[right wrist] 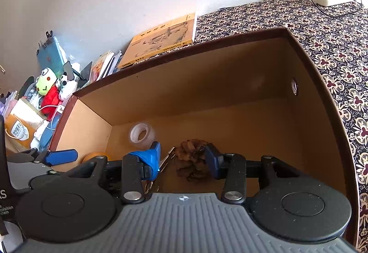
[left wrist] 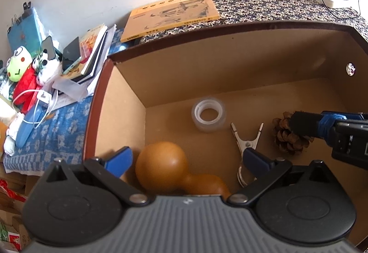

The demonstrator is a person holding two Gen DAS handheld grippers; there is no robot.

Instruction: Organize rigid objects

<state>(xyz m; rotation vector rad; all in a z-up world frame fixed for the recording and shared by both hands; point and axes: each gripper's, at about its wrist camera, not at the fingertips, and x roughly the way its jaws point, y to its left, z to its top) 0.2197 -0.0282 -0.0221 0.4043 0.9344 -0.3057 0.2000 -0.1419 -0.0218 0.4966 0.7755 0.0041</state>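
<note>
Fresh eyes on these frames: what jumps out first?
A brown cardboard box fills both views, holding a gourd at its near left, a tape roll mid-floor, and a metal clip. The right claw straddles a pinecone there; the left claw hovers open over the gourd.

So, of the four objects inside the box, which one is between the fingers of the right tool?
The pine cone. The right tool straddles it, while the tape roll, metal clip and gourd lie outside.
</note>
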